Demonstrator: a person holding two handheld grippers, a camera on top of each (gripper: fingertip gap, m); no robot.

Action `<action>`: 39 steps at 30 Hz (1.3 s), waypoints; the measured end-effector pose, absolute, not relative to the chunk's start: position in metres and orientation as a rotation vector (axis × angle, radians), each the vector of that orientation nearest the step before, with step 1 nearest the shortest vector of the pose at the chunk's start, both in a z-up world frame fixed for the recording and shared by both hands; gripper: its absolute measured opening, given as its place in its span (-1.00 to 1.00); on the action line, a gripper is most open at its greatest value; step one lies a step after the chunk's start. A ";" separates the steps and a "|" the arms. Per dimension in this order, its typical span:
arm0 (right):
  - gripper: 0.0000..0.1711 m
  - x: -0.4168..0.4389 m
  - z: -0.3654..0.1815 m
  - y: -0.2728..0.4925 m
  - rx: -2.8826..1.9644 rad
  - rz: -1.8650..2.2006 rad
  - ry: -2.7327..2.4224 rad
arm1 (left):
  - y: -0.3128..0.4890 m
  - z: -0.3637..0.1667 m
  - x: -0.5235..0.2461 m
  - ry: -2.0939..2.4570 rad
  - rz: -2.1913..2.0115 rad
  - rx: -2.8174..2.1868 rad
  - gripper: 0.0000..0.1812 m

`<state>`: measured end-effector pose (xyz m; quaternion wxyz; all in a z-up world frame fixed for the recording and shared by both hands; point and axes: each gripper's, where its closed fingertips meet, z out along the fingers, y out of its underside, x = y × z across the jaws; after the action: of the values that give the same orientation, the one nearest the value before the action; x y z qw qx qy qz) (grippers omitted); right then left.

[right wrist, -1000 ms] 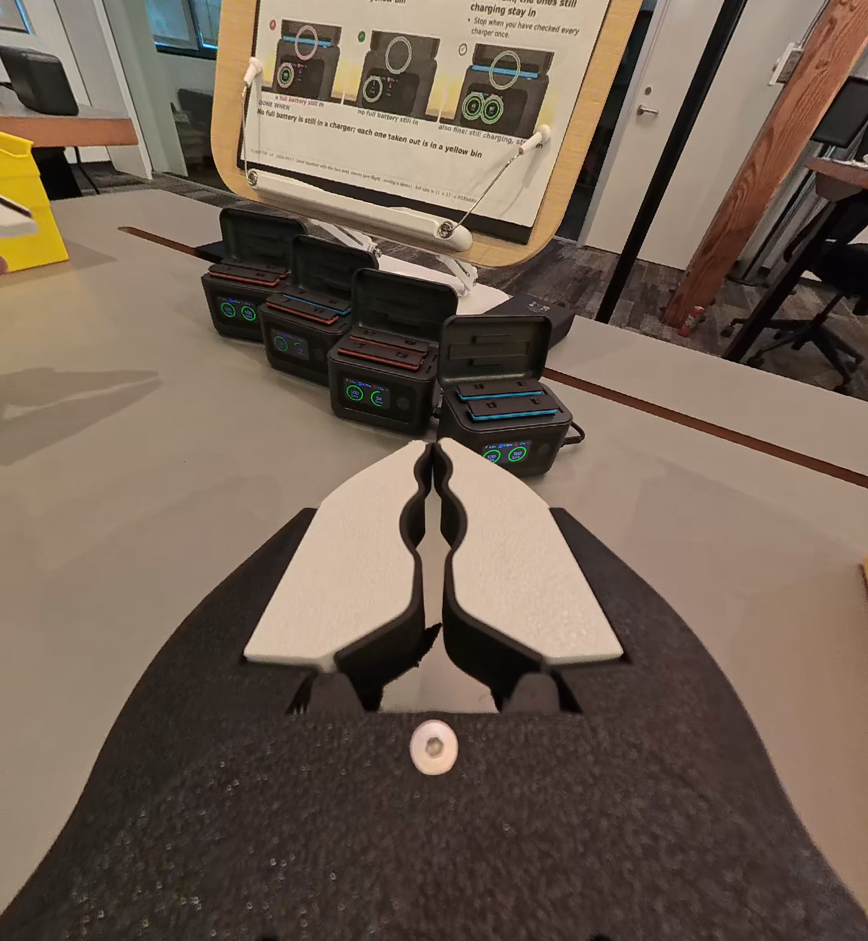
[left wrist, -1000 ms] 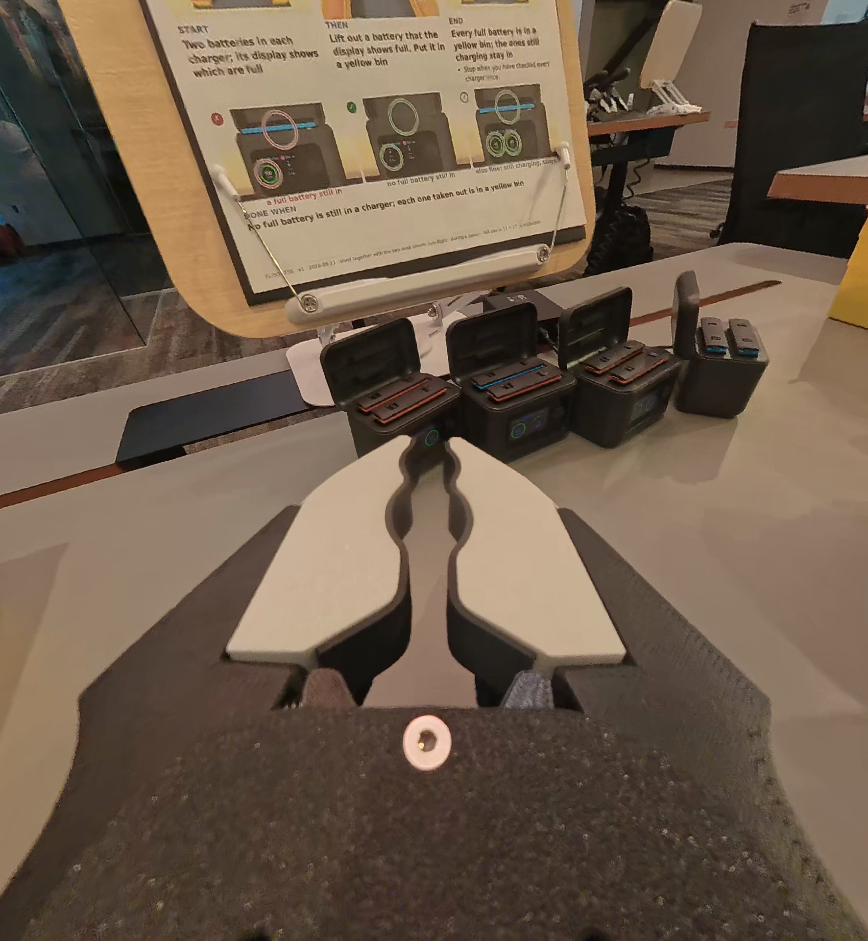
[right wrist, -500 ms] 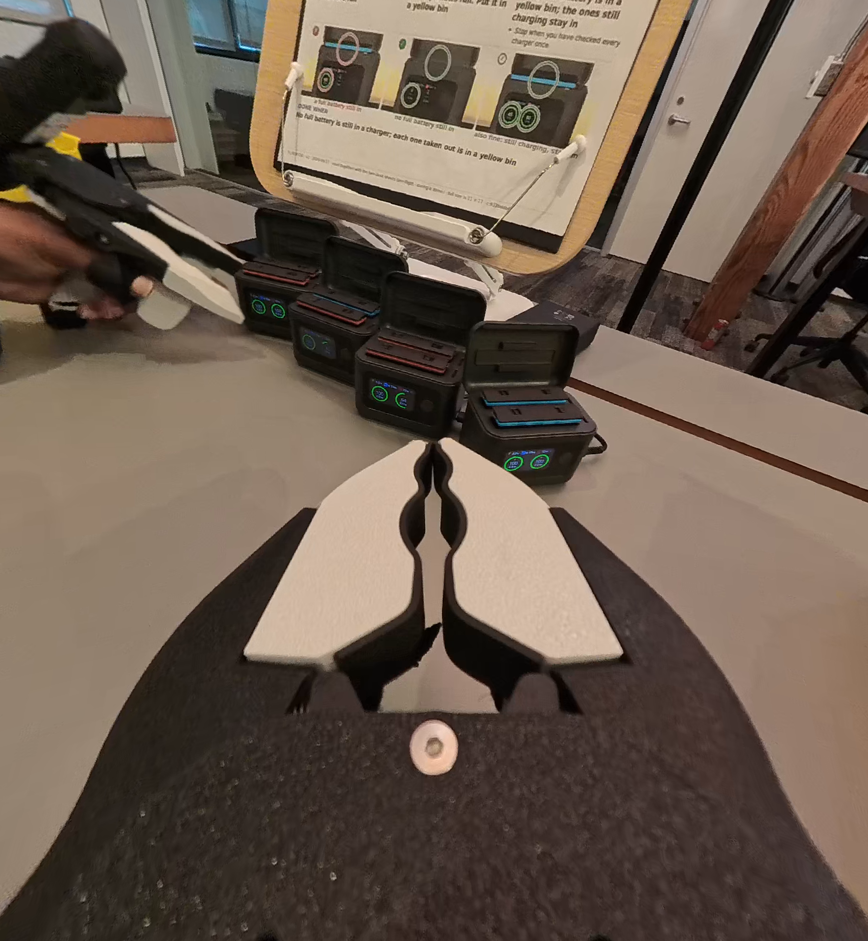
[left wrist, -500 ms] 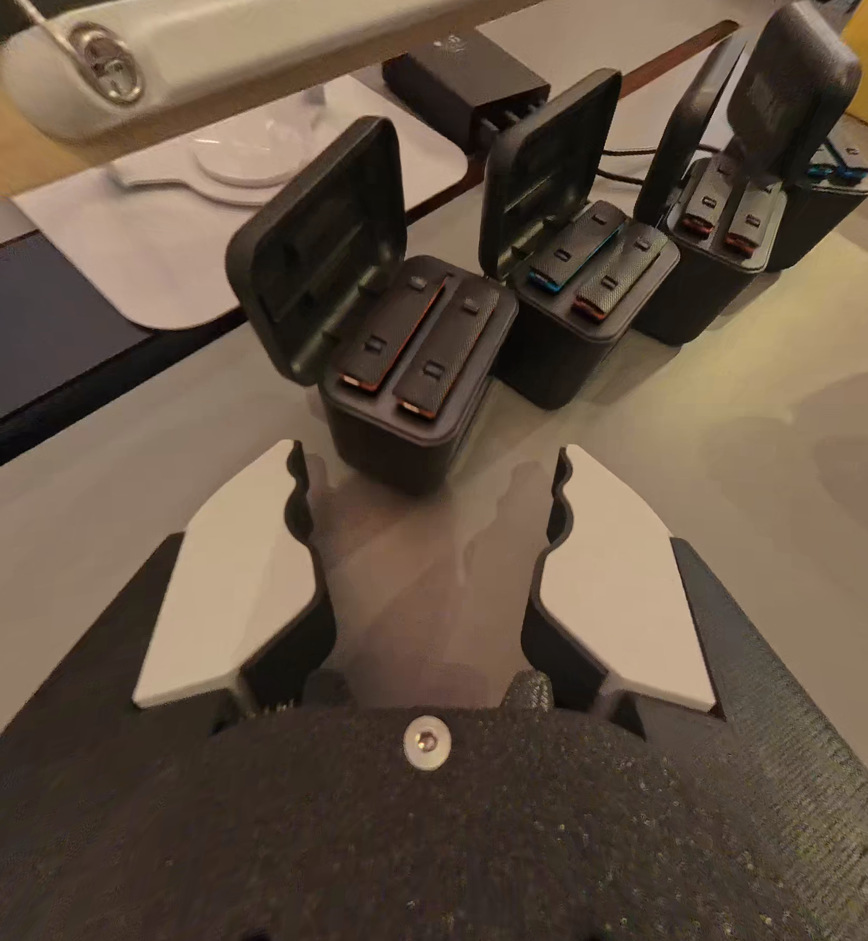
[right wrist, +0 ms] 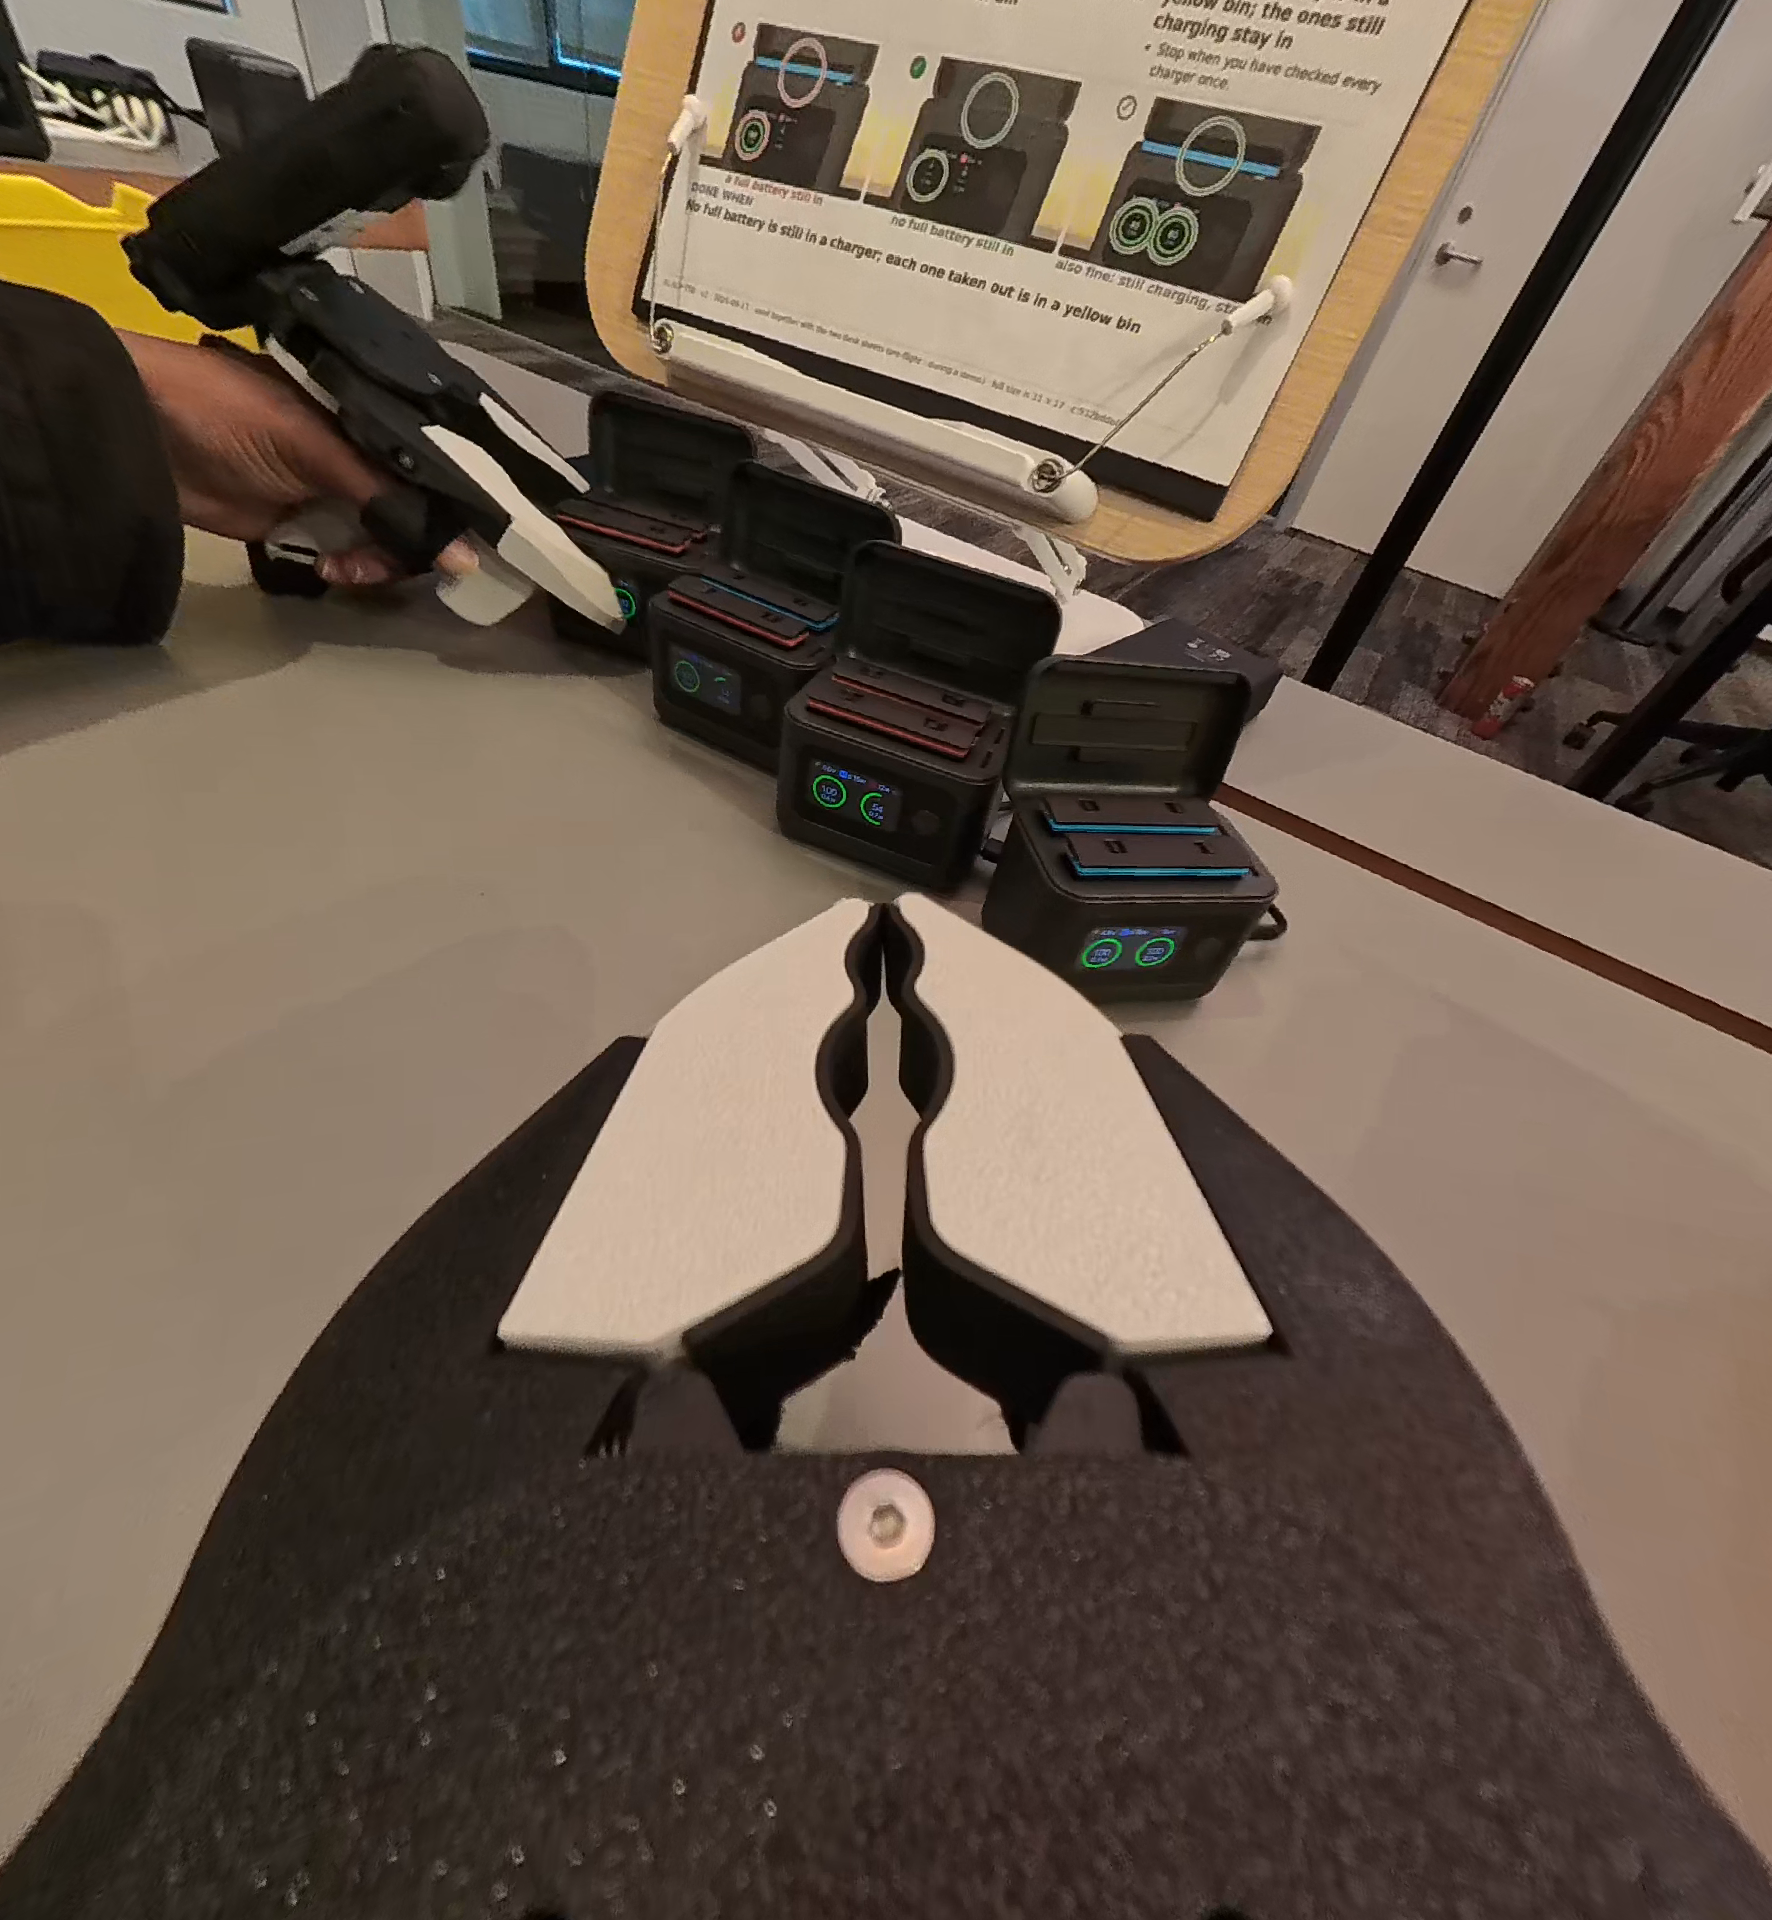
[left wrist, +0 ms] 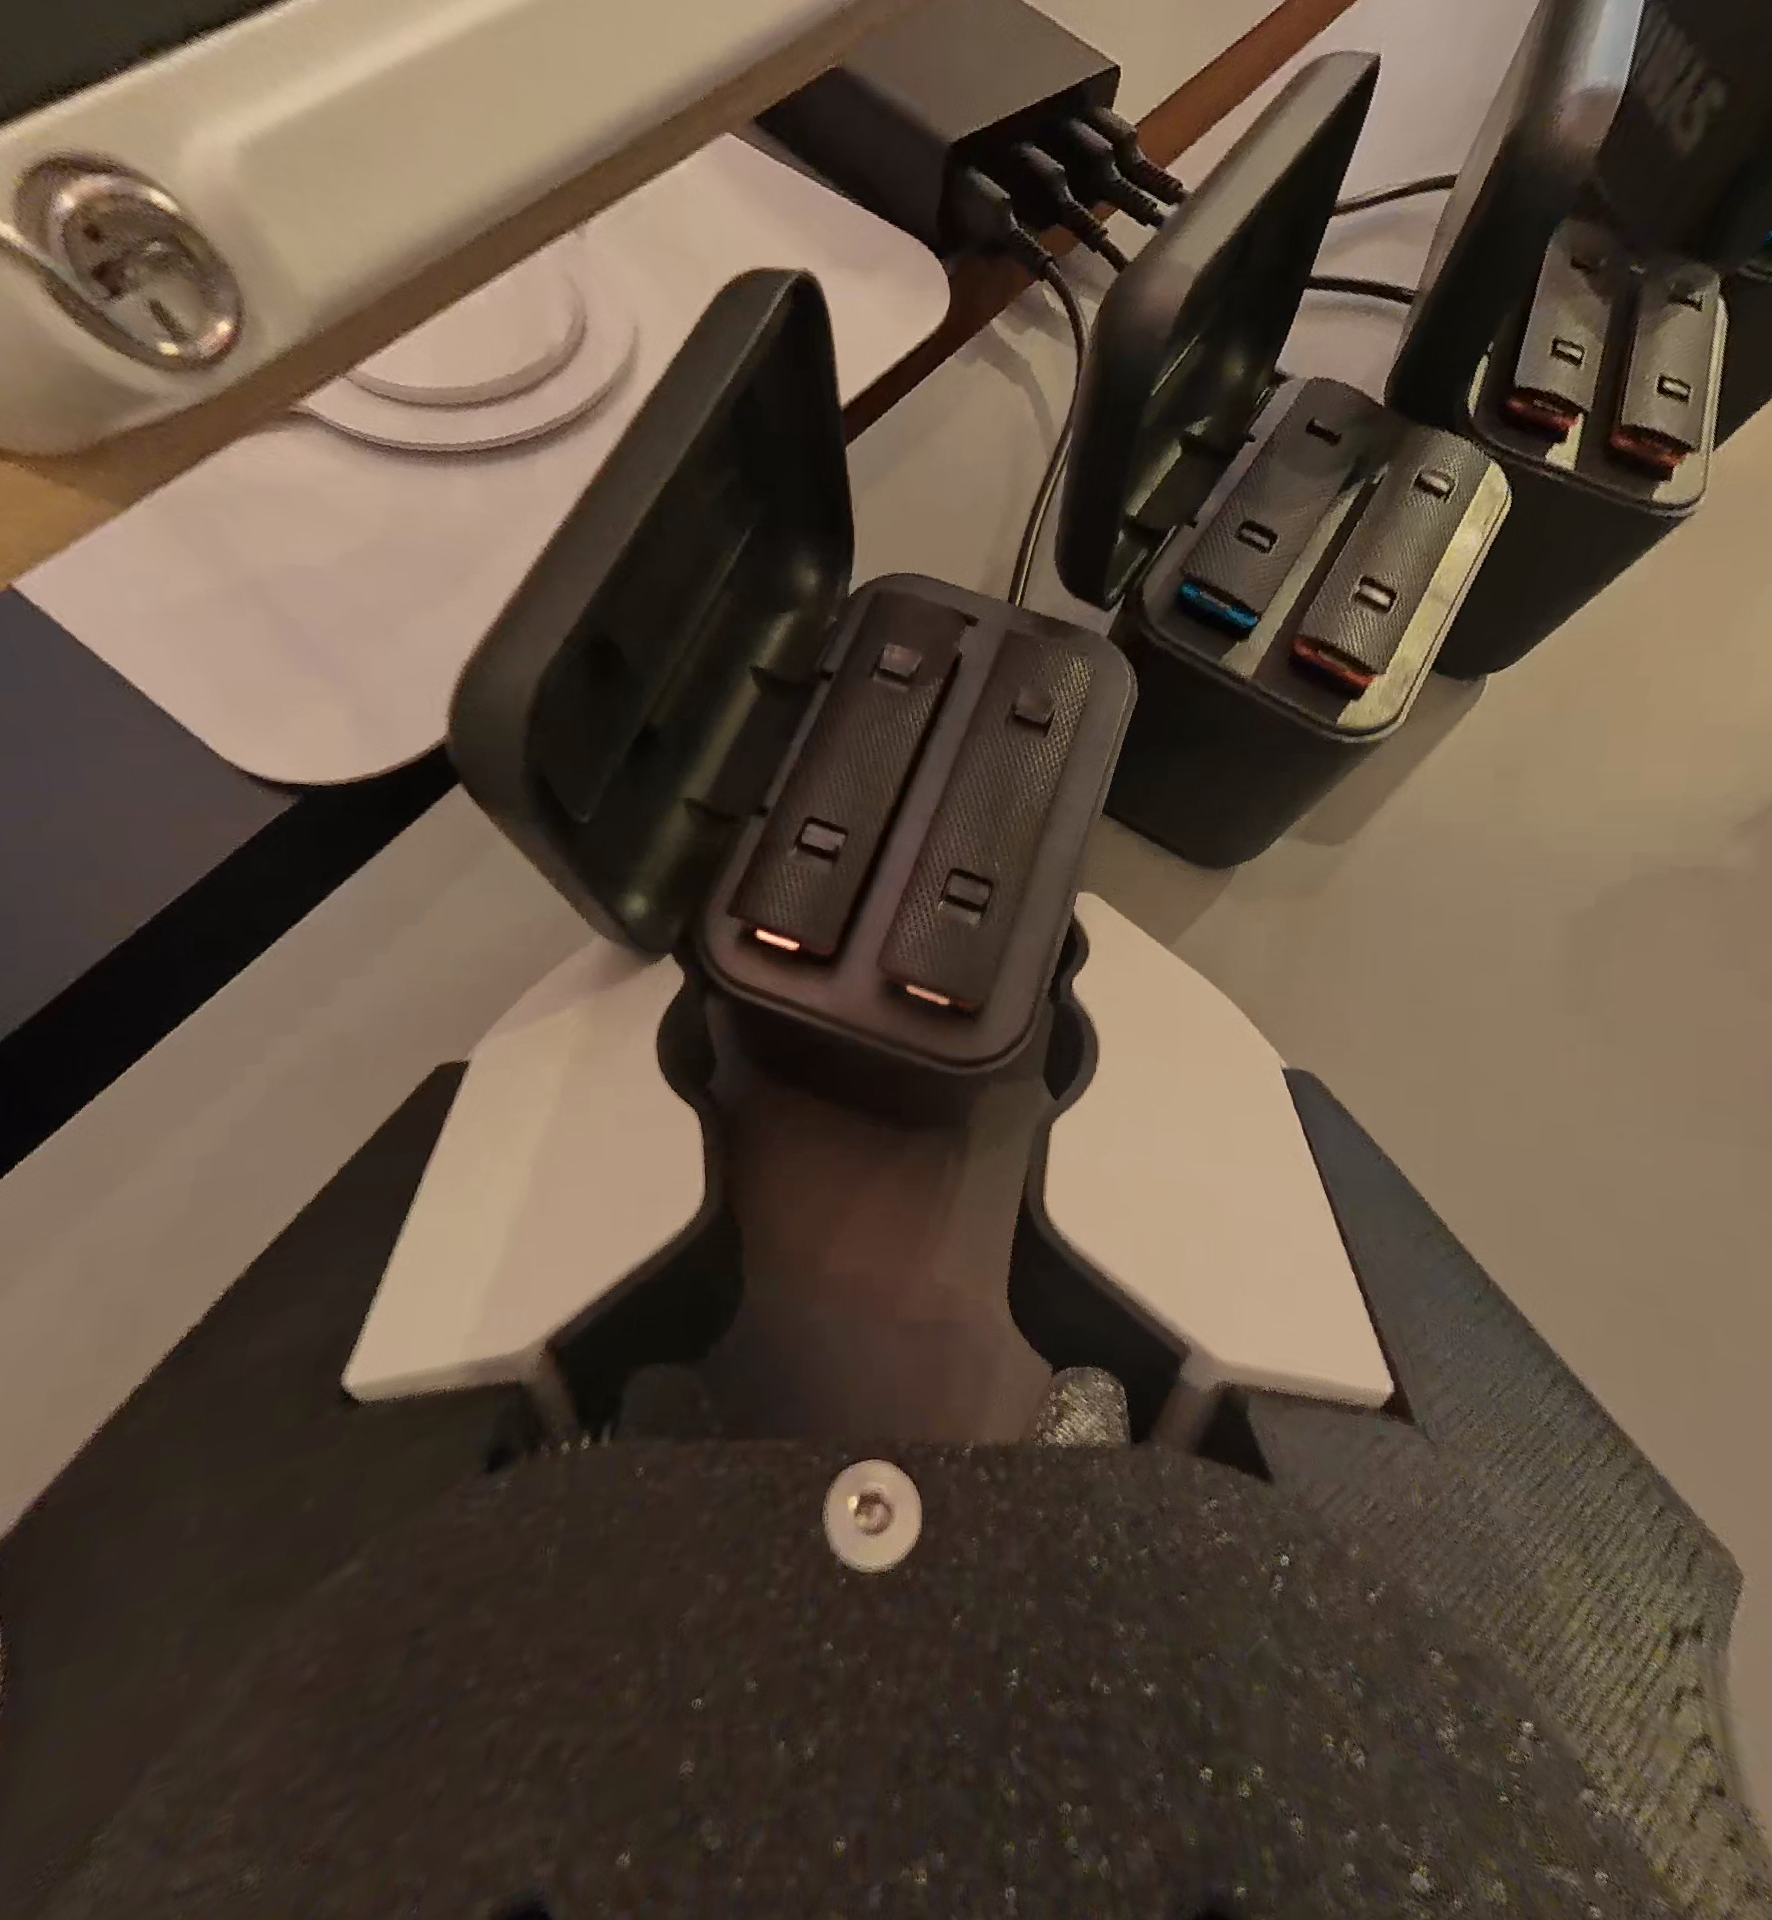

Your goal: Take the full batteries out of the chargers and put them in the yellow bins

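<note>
black end charger (left wrist: 892,831), lid up, two red-tipped batteries (left wrist: 840,800) seated.

Grey table (right wrist: 238,987) — four open black chargers (right wrist: 887,769) in a row.

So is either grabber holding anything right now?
Right gripper: nothing, fingers shut. Left gripper has its fingers either side of the leftmost charger, below its two batteries; whether they pinch it cannot be told.

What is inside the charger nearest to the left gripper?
The nearest charger, its lid open, holds two dark batteries side by side: the left battery and the right battery, each with an orange end. Only their tops show; the slots cover the rest.
</note>
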<state>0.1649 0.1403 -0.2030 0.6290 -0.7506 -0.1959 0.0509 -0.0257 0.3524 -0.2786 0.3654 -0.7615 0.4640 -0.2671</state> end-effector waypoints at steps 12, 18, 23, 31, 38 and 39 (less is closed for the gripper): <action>-1.00 0.163 -0.204 0.137 -1.723 0.122 -0.471 | 0.345 -0.278 -0.041 1.302 -0.756 -1.910 -0.38; -1.00 0.160 -0.207 0.136 -1.735 0.126 -0.486 | 0.332 -0.279 -0.034 1.355 -0.755 -1.884 -0.38; -1.00 0.159 -0.211 0.136 -1.746 0.130 -0.494 | 0.322 -0.279 -0.033 1.383 -0.758 -1.861 -0.38; -1.00 0.153 -0.212 0.135 -1.750 0.144 -0.516 | 0.298 -0.279 -0.015 1.461 -0.794 -1.823 -0.38; -1.00 0.151 -0.212 0.134 -1.751 0.162 -0.518 | 0.275 -0.279 0.011 1.508 -0.817 -1.794 -0.38; -1.00 0.151 -0.212 0.134 -1.751 0.165 -0.518 | 0.271 -0.279 0.014 1.514 -0.817 -1.790 -0.38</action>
<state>0.1507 0.1336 -0.2121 0.6086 -0.7578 -0.2241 0.0713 0.0145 0.2713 -0.2791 0.3237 -0.6821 0.5770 -0.3115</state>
